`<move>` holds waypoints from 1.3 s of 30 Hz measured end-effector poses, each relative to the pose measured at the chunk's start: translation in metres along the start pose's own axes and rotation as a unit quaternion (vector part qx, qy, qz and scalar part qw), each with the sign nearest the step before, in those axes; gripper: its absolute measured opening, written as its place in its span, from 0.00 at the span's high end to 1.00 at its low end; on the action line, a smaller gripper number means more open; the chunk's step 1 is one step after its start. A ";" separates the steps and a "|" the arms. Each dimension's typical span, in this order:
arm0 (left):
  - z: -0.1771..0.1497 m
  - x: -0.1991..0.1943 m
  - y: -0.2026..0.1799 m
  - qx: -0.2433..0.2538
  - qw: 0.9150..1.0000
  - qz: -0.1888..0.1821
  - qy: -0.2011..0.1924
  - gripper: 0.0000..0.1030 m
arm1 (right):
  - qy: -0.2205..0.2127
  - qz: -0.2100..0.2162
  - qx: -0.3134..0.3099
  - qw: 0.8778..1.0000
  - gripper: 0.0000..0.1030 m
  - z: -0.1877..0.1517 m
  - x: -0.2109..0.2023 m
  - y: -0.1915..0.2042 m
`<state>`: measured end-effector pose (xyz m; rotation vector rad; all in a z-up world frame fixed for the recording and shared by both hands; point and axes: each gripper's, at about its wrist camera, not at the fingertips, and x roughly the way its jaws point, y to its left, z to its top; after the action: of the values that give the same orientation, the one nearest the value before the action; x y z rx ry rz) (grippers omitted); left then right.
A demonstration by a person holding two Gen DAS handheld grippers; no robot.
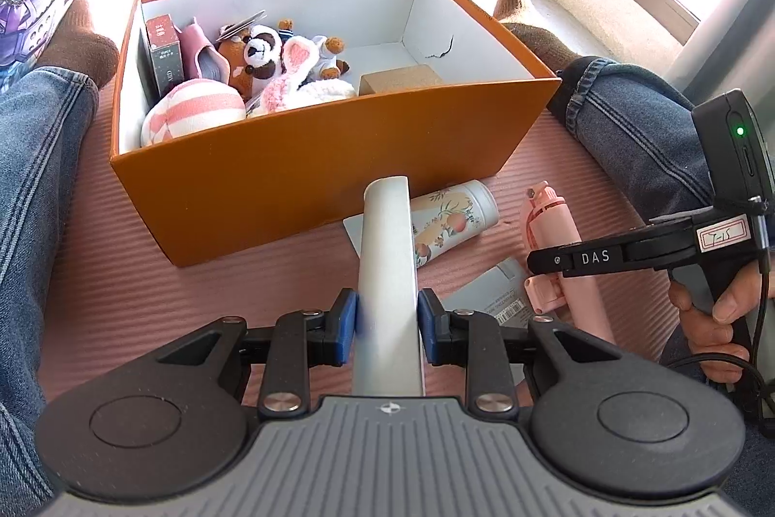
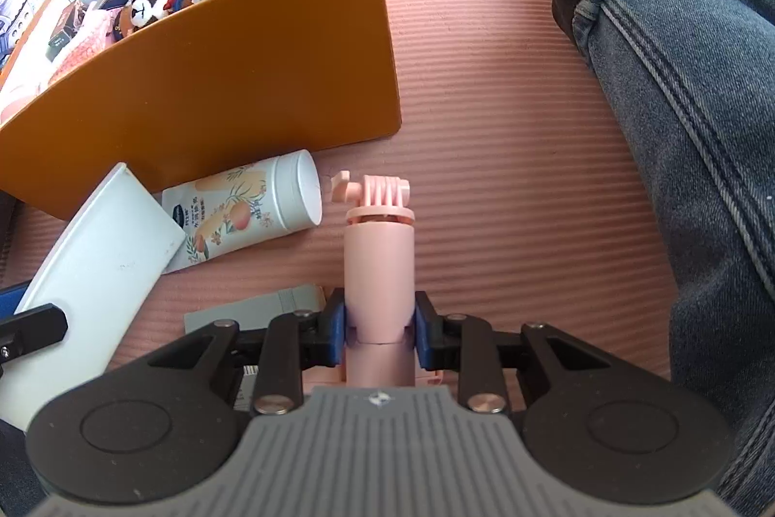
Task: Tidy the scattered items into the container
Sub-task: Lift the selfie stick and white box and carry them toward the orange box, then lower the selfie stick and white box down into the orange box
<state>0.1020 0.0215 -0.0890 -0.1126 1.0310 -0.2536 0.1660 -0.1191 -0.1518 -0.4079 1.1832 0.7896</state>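
Note:
An orange box (image 1: 310,158) with a white inside stands on the pink mat and holds plush toys (image 1: 271,56), a striped pink ball and small boxes. My left gripper (image 1: 387,323) is shut on a flat white-grey case (image 1: 387,255) that points toward the box's near wall. My right gripper (image 2: 380,330) is shut on a pink selfie stick (image 2: 380,255) lying on the mat, its pads pressing the handle. From the left wrist view the right gripper (image 1: 547,262) sits over the pink selfie stick (image 1: 547,216). A floral white tube (image 2: 252,207) lies beside the box.
A grey card or packet (image 1: 494,294) lies on the mat under the stick. A person's jeans-clad legs (image 2: 678,129) and brown socks (image 1: 77,42) flank the box on both sides. A window and wall stand at the back right.

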 end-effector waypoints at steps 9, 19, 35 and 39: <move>0.023 -0.039 -0.008 -0.025 0.997 -0.047 -0.050 0.70 | -0.073 0.026 -0.022 0.997 0.71 0.005 -0.060 0.003; 0.096 -0.053 -0.012 -0.062 0.990 -0.067 -0.111 0.70 | -0.137 0.046 -0.034 0.989 0.71 0.041 -0.108 -0.001; 0.184 0.070 0.009 -0.222 0.968 -0.071 -0.087 0.70 | -0.173 -0.002 -0.084 0.981 0.71 0.125 -0.103 -0.009; 0.181 0.108 0.019 -0.292 0.952 -0.074 -0.063 0.70 | -0.167 -0.005 -0.089 0.982 0.71 0.135 -0.091 -0.013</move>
<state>0.3137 0.0068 -0.0905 -0.7355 0.9448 -0.0669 0.2498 -0.0686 -0.0213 -0.4088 0.8009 0.9198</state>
